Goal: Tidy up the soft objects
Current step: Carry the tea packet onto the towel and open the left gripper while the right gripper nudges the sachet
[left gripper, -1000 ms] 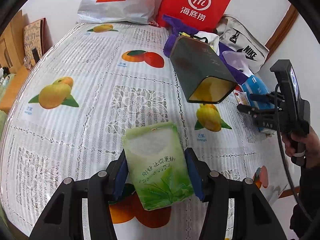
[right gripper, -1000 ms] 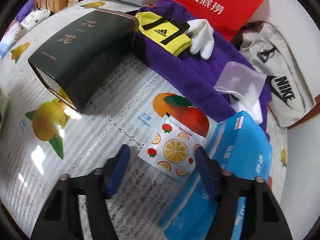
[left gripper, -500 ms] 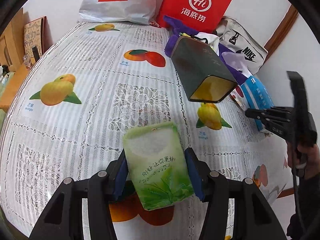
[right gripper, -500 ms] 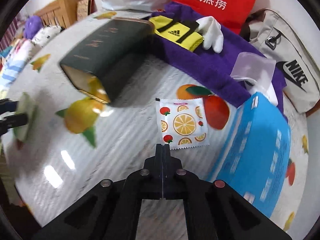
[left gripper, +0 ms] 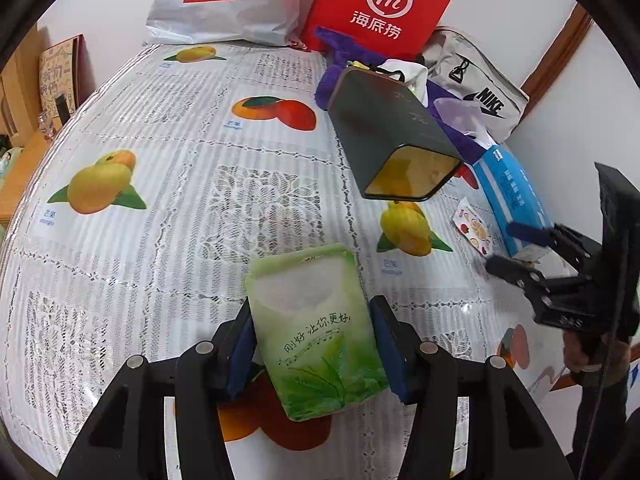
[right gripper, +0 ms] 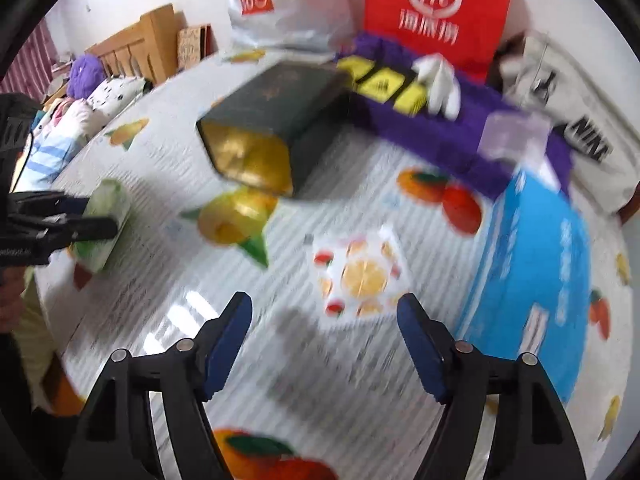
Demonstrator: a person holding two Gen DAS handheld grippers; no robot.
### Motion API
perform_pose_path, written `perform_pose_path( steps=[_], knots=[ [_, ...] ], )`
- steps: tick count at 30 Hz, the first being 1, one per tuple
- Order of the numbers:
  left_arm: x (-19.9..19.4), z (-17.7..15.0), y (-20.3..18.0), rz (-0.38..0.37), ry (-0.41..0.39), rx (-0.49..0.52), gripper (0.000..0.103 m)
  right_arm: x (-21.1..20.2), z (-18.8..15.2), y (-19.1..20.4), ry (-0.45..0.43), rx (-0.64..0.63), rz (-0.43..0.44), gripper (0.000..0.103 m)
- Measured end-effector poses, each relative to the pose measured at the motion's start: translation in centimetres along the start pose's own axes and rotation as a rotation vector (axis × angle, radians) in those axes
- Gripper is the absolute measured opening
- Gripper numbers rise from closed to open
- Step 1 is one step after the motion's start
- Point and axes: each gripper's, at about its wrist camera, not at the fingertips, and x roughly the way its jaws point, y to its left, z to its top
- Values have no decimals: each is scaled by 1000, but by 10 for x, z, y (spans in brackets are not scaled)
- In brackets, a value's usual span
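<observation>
My left gripper (left gripper: 312,340) is shut on a green tissue pack (left gripper: 316,332), held just above the fruit-print tablecloth (left gripper: 160,208). The pack also shows in the right wrist view (right gripper: 104,224), at the left. My right gripper (right gripper: 324,340) is open and empty, hovering short of a small orange-print wipe sachet (right gripper: 360,272) that lies flat on the cloth. In the left wrist view the right gripper (left gripper: 516,248) hangs at the right, near the sachet (left gripper: 472,228). A dark green box (left gripper: 384,136) lies on its side, its gold opening facing me.
A blue tissue box (right gripper: 532,280) lies right of the sachet. Behind are a purple towel (right gripper: 452,132), yellow cloth (right gripper: 384,84), white glove (right gripper: 440,80), red bag (left gripper: 380,4), Miniso bag (left gripper: 224,0) and Nike bag (left gripper: 480,88). The right wrist view is blurred.
My right gripper shut and then opened again while drawing back from the sachet and swinging left. The sachet stays on the cloth. My left gripper keeps holding the green pack.
</observation>
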Motion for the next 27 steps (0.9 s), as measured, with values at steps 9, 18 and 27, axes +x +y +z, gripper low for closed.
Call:
perform_pose_path(
  steps=[9,18,27],
  knots=[
    [-17,12,-2,-15,-46,12,52,41,23,-13,27,57,-120,78],
    [-39,48,-12,-40,-123,57,52,38,21,-24,87,71,-25,27],
    [-46,93,-32,-50,-172,108,52,27,8,-25,81,98,69,0]
  ],
)
